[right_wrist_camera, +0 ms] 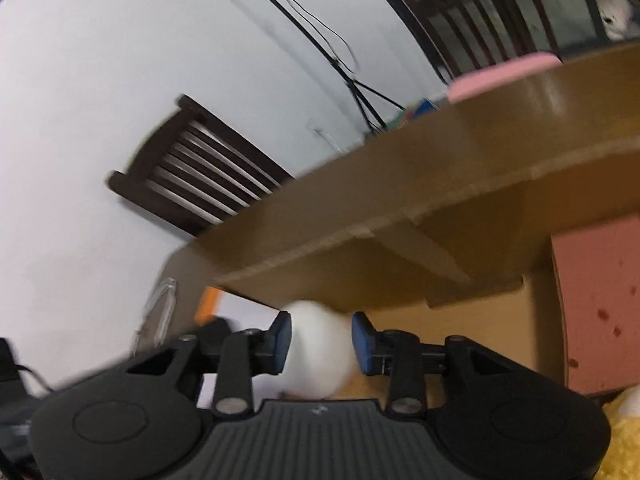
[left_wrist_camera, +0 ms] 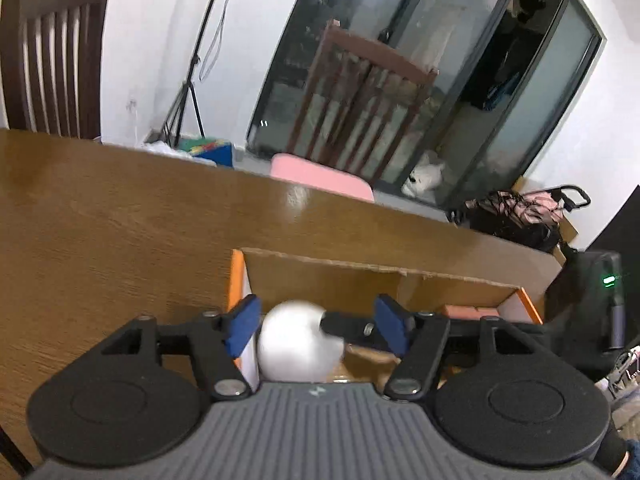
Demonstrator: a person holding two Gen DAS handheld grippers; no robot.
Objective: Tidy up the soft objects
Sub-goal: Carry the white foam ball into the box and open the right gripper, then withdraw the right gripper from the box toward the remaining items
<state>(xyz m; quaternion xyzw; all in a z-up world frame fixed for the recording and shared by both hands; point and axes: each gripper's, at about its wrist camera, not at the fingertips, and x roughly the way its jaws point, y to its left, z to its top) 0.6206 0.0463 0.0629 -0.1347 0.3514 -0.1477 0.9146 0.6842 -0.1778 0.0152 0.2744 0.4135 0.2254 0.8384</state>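
Note:
A white soft ball [right_wrist_camera: 318, 354] sits between the blue pads of my right gripper [right_wrist_camera: 320, 342], which is shut on it above the open cardboard box [right_wrist_camera: 400, 240]. In the left wrist view the same ball [left_wrist_camera: 298, 344] shows over the box [left_wrist_camera: 360, 276], with one right-gripper finger [left_wrist_camera: 348, 326] against it. My left gripper [left_wrist_camera: 316, 326] is open, its blue pads wide apart on either side of the ball and not touching it. A pinkish sponge-like block [right_wrist_camera: 596, 304] lies inside the box at the right. Something yellow and plush [right_wrist_camera: 624, 432] shows at the lower right.
The box stands on a brown wooden table [left_wrist_camera: 100, 220]. Dark wooden chairs [left_wrist_camera: 52, 60] stand behind it, one with a pink cushion [left_wrist_camera: 320, 176]. A black device with a green light [left_wrist_camera: 600, 300] stands right of the box. A tripod and glass doors are beyond.

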